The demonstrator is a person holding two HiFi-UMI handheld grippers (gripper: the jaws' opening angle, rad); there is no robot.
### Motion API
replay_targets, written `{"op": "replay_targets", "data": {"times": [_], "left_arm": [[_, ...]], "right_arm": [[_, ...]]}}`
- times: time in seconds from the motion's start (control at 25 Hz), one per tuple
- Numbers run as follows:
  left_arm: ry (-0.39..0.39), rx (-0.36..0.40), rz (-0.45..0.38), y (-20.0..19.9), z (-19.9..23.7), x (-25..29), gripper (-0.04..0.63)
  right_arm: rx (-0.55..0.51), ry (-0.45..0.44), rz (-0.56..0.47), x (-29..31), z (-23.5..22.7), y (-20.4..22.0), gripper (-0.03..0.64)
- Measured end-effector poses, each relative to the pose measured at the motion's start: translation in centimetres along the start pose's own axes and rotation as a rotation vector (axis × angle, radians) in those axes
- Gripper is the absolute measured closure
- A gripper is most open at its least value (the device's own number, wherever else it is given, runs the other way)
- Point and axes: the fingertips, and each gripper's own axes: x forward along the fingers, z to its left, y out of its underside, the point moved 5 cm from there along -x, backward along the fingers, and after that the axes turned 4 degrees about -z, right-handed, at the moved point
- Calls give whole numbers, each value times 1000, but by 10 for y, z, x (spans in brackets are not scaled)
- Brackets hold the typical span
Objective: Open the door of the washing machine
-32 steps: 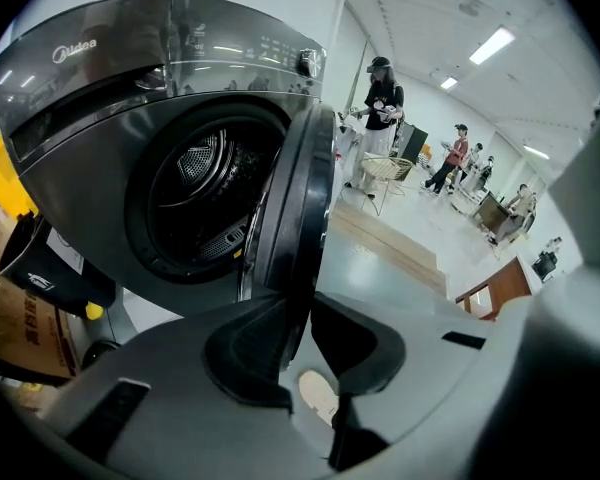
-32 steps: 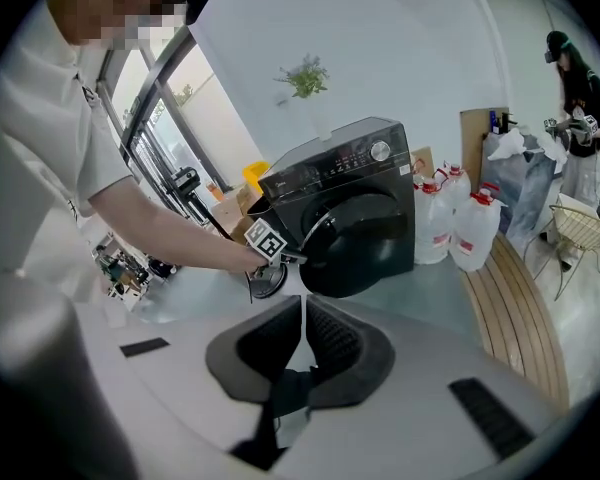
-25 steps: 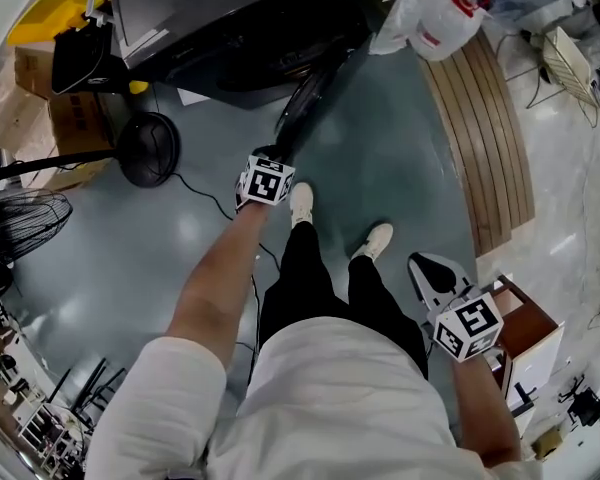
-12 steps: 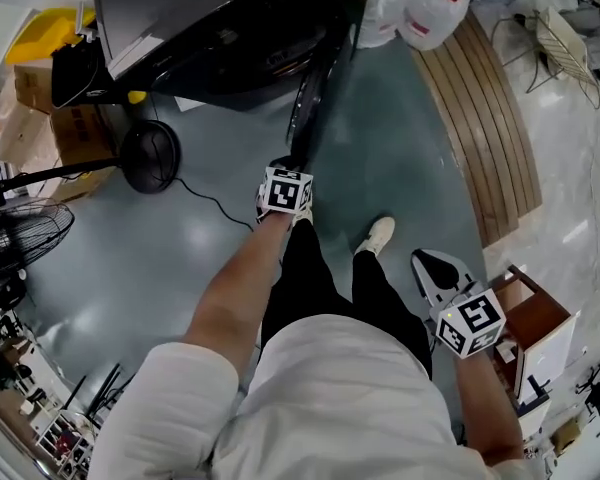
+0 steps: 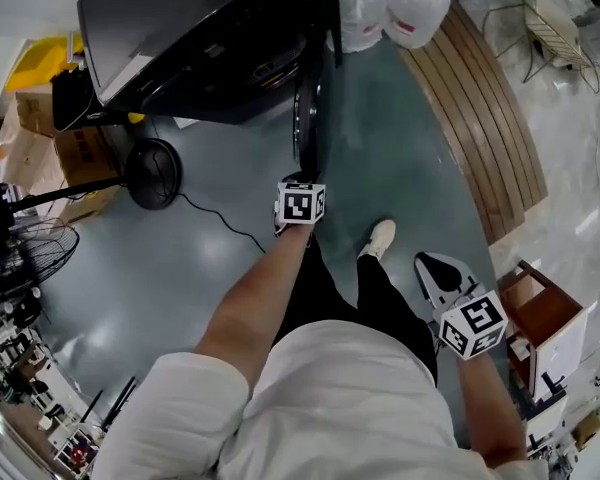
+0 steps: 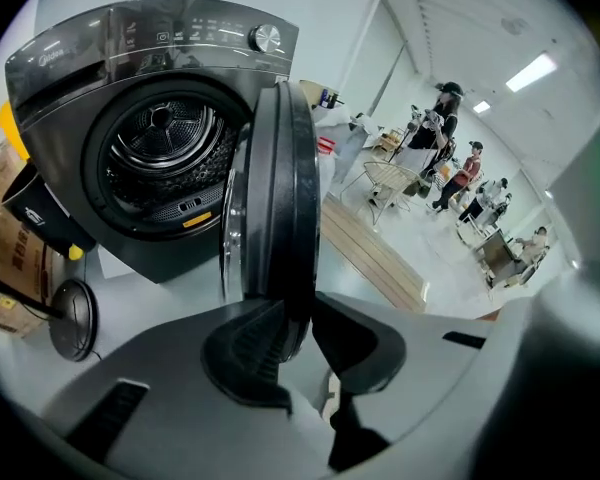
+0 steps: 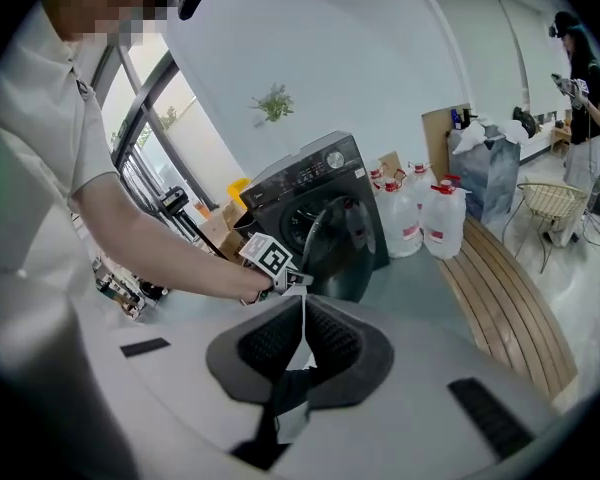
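Dark-grey washing machine [image 5: 180,38] at top of head view, door [image 5: 305,118] swung out edge-on. Left gripper [image 5: 298,180] at door's outer rim, right gripper [image 5: 435,268] low beside leg. Left gripper view: jaws clenched on door rim, drum [image 6: 165,153] exposed. Right gripper view: jaws pressed together, empty, pointing toward machine.

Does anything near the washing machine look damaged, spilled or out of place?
Nothing stands out. The washing machine has its door swung wide open and looking intact, with the left gripper shut on its edge. No spill shows on the floor. The right gripper is shut, empty.
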Motion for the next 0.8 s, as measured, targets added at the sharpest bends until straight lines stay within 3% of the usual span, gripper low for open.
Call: {"op": "replay_targets", "data": {"times": [0.8], "left_arm": [[43, -183, 0, -21, -111, 45, 514]], "right_arm": [[74, 56, -46, -53, -49, 34, 604]]}}
